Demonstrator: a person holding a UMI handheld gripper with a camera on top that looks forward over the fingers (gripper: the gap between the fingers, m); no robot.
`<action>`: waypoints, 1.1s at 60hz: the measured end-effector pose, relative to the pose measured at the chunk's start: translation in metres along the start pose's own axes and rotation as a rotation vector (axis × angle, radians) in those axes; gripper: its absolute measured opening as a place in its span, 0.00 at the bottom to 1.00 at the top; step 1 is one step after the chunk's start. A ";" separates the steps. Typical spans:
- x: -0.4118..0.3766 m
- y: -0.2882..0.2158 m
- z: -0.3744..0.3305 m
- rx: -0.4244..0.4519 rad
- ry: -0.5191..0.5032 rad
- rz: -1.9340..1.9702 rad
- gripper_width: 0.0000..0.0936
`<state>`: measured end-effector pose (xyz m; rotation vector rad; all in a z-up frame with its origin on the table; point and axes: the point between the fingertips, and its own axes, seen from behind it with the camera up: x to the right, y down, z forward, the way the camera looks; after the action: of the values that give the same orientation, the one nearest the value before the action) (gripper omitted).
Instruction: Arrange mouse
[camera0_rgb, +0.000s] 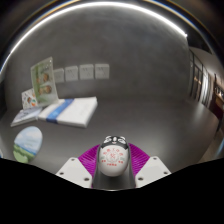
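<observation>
1. A mouse (113, 160), light grey with a speckled top and a scroll wheel at its far end, is seen between the two fingers of the gripper (113, 165), with the magenta pads (89, 155) close against both of its flanks.

2. The fingers appear to be closed on the mouse, gripping it by its sides; no gap is visible at either pad.

3. Whether the mouse rests on the dark table (150, 110) or is lifted off it cannot be told from this view.

4. The mouse is judged to be light and rigid, with a smooth, curved plastic shell that could slip forward or back out of a pinch. It is best held across its sides near the middle, where the body is widest, as appears to be done here; pressure on the buttons or wheel is better avoided.

5. Beyond the mouse and to its left, an open book (62, 112) lies flat, with an upright printed card (42, 83) behind it. A round plate-like object (28, 143) lies nearer, left of the mouse.
</observation>
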<state>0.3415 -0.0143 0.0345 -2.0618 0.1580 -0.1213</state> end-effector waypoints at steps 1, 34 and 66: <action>-0.009 -0.010 -0.007 0.023 0.001 0.000 0.46; -0.383 0.020 -0.008 -0.062 -0.230 -0.139 0.45; -0.345 0.055 -0.088 -0.148 -0.308 -0.043 0.90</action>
<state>-0.0160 -0.0603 0.0215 -2.2023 -0.0694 0.1874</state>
